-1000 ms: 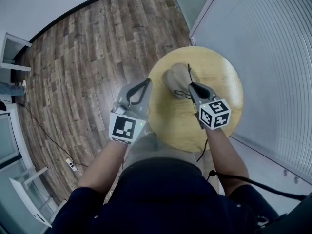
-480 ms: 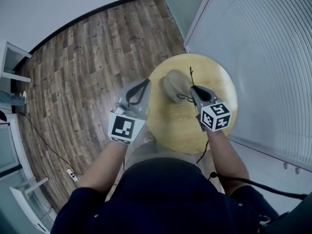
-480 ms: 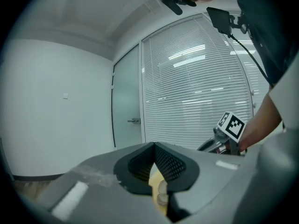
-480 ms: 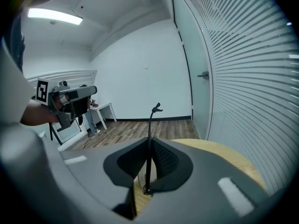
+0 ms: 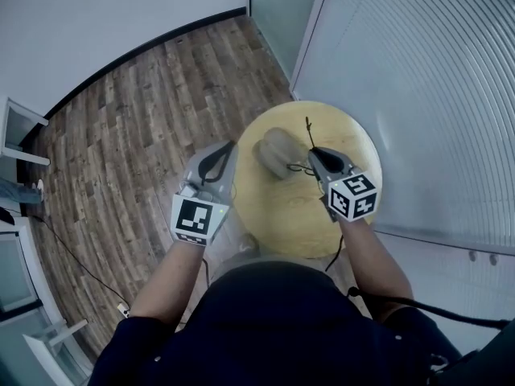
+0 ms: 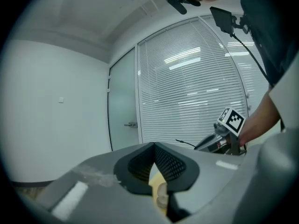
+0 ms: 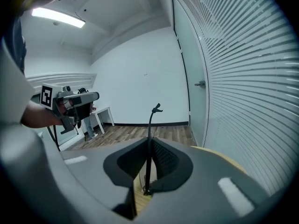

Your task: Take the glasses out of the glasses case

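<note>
1. Underfoot, a dark wood-plank floor (image 5: pixel 137 119) fills the left of the head view, and a wall of pale horizontal blinds (image 5: pixel 418 87) fills the right.
2. Between them stands a round wooden table (image 5: pixel 358 147), light yellow, with the person leaning over its near edge.
3. Next come the person's bare forearms, each reaching forward with a gripper in hand.
4. On the left, the left gripper (image 5: pixel 231 146) hovers by the table's left rim, apart from everything on it. Its own view shows the jaw tips pressed together with nothing between them.
5. On the right, the right gripper (image 5: pixel 313 152) is over the middle of the table, its marker cube (image 5: pixel 352 197) facing up. Its jaws are clamped on a thin black temple arm of the glasses, which stands up between them and ends in a small hooked tip.
6. Smaller again is the glasses case (image 5: pixel 273 149), a soft grey-beige pouch lying on the table's left half, just beside the right gripper's tips.
7. Smallest of all are the glasses (image 5: pixel 299 167), a thin black frame at the case's right edge, close against it. Whether any part sits inside the case cannot be told.
</note>
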`<state>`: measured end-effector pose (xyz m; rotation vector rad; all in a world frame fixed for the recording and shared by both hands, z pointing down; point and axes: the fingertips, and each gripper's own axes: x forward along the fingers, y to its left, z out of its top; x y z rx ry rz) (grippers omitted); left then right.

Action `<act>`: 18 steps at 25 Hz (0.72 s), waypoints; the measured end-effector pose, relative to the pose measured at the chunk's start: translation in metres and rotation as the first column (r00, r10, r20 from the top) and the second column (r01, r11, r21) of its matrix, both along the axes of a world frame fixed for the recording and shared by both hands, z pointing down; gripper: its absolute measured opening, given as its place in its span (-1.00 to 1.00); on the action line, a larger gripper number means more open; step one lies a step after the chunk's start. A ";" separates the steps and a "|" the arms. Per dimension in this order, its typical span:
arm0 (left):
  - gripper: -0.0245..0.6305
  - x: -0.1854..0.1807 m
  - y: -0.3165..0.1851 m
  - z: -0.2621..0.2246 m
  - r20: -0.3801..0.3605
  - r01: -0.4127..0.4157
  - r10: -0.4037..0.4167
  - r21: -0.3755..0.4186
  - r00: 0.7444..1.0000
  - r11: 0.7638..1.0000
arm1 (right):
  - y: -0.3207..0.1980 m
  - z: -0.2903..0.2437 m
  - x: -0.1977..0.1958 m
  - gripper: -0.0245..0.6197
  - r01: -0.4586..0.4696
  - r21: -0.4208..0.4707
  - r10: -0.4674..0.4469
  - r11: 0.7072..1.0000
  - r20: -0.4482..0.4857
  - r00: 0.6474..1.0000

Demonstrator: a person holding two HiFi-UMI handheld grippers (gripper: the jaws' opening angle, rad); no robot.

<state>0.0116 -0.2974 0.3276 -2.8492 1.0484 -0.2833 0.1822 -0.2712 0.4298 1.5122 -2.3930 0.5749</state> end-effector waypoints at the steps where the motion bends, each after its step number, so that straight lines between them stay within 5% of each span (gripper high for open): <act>1: -0.91 -0.001 0.003 -0.001 0.001 -0.002 0.002 0.004 1.000 1.000 | 0.003 -0.004 0.000 -0.81 -0.003 0.007 0.003 1.000 -0.001 1.000; 18: -0.91 -0.025 0.032 -0.039 -0.014 0.006 -0.006 0.009 1.000 1.000 | 0.048 -0.078 0.013 -0.81 -0.054 0.123 0.056 0.991 -0.006 0.998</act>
